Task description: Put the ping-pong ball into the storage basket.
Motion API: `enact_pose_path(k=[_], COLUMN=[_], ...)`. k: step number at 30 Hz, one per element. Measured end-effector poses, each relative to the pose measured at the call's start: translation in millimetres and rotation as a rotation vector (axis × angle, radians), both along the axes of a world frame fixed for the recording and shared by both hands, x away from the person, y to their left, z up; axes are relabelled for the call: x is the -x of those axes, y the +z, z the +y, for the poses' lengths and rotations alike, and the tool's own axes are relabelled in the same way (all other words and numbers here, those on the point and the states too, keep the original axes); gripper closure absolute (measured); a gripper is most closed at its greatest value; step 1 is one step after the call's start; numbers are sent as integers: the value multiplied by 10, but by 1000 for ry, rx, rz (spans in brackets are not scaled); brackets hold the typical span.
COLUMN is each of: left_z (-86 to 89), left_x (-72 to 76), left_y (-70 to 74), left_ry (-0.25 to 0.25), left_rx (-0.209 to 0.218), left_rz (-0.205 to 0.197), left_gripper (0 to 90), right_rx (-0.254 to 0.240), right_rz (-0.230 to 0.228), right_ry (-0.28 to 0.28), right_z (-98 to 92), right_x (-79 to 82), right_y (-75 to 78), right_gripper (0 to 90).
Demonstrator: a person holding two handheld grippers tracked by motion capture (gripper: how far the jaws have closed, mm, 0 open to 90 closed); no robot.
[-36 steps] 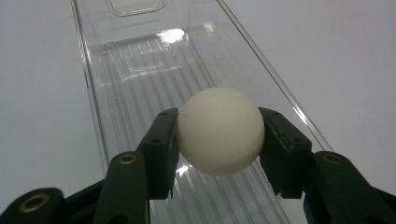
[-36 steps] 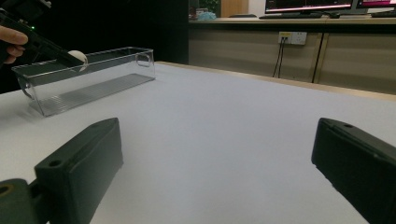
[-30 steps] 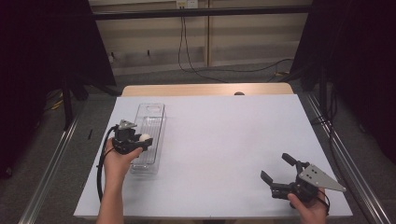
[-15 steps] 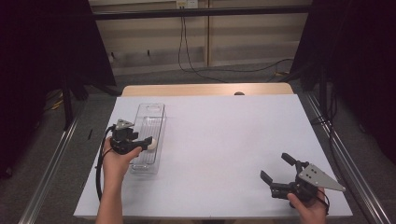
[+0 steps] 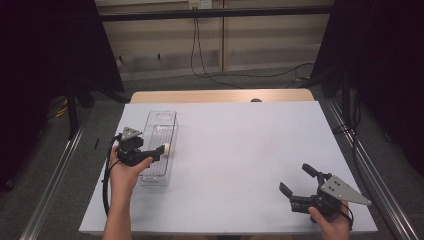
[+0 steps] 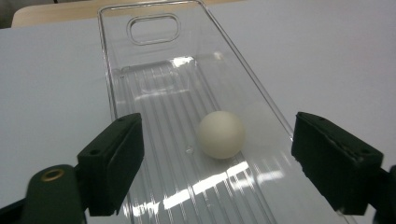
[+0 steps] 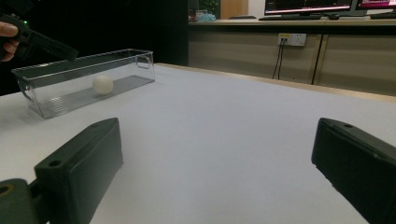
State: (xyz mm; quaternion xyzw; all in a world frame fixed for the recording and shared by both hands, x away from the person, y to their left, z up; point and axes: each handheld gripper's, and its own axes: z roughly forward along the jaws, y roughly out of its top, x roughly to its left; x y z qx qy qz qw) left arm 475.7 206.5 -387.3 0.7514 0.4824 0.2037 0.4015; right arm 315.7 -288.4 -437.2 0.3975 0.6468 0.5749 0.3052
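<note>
While left tongs (image 6: 215, 163) gape — ball (image 6: 221, 134) lies in bin (image 6: 154, 84).

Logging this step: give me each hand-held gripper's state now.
Left hand-held gripper: open, jaws just opened, white ball lying free in the clear bin.
Right hand-held gripper: open, holding nothing.

Clear tray (image 6: 154, 84): near end cut off by bottom edge in left gripper view; in high view near half partly hidden under left gripper (image 5: 150, 152).
White ball (image 5: 166, 148): small in high view, partly masked by gripper.
Right gripper (image 7: 219, 172): body cut off at 6 o'clock.
Monitors (image 7: 327, 5): cropped at 12 o'clock, screens unreadable.
</note>
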Motion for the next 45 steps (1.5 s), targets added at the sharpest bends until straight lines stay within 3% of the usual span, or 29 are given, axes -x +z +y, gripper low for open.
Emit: enact_pose_path(k=[9, 19, 26, 31, 45], left_z=[-17, -5, 5, -7, -3], left_x=[80, 196, 268, 315, 489], left_y=[45, 59, 22, -19, -70], left_ry=[-8, -11, -29, -42, -61], left_rx=[34, 63, 103, 107, 160], left_rz=[-59, -143, -148, -145, -208], left_gripper=[73, 43, 43, 43, 39], right_rx=[-3, 1, -6, -8, -9], right_rz=[-4, 0, 5, 6, 6], right_ry=[0, 2, -2, 3, -1], right_z=[5, 10, 17, 20, 18], right_x=[-6, -6, -11, -14, -15], right_y=[1, -5, -8, -9, -12], right_gripper=[13, 13, 13, 13, 12])
